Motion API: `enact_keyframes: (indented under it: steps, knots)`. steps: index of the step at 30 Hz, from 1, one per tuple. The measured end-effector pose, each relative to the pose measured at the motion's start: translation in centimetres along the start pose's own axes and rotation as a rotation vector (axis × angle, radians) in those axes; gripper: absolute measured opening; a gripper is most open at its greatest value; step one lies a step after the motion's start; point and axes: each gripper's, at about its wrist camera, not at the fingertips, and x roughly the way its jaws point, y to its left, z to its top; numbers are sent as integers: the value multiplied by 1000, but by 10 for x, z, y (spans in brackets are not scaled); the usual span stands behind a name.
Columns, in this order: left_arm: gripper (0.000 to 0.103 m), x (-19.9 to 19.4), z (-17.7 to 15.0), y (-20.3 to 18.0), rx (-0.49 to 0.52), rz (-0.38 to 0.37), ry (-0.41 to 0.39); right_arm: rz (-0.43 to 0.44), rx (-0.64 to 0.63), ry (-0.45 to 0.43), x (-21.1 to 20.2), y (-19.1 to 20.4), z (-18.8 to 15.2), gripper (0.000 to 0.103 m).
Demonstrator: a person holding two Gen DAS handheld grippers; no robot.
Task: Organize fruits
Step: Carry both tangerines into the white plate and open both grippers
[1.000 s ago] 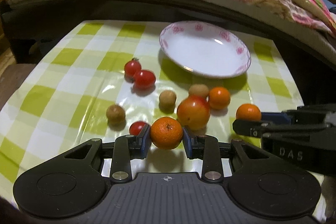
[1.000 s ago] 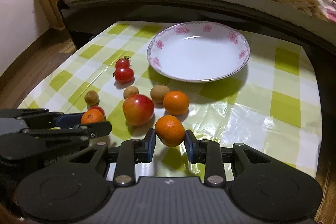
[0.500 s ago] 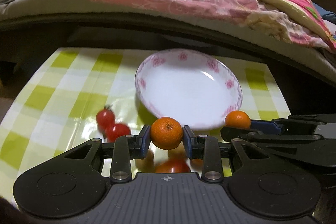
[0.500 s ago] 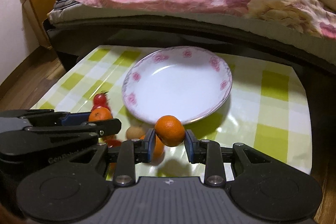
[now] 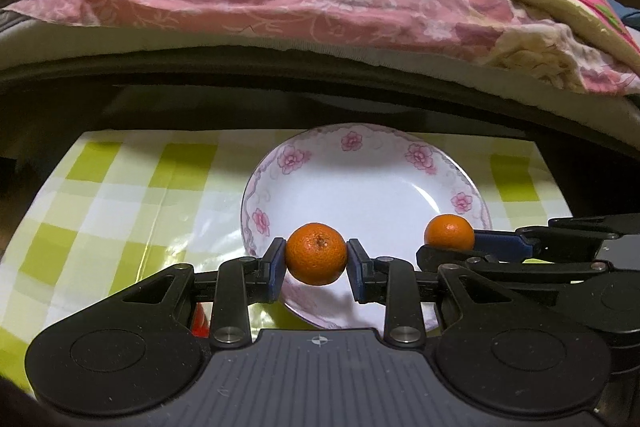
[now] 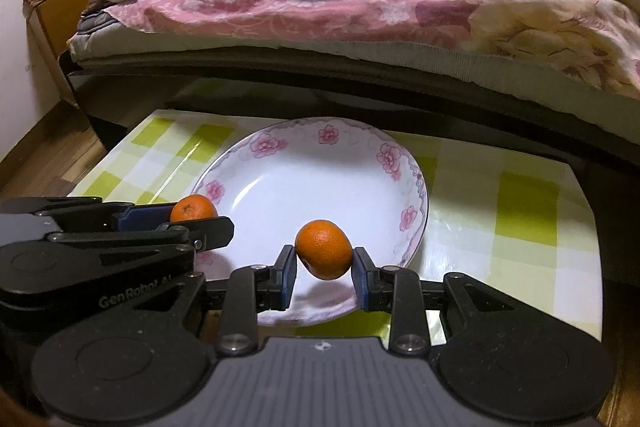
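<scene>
Left gripper pinching first mandarin at lower centre, right gripper clamped on second mandarin, both over near rim of flowered plate, checked bench beneath

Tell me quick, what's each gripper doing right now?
Left gripper: closed on a tangerine.
Right gripper: closed on another tangerine.

Both tongs are matte black plastic: the left gripper and right gripper carry blue finger pads, silver screws, round embossed discs behind, ribbed grey centre plates.
</scene>
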Motion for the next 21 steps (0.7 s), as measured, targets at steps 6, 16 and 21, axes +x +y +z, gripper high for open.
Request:
enact_keyframes:
  steps: [6,16,21]
  knots:
    - [39,12,-3,6,-10,-1,19,0,-8,15,16,-2,0,33]
    - [41,14,-3,6,-10,-7,14,-5,-21,8,22,-4,-1,34]
    - [44,12,-3,6,-6,-6,10,-8,-20,8,22,-4,-1,34]
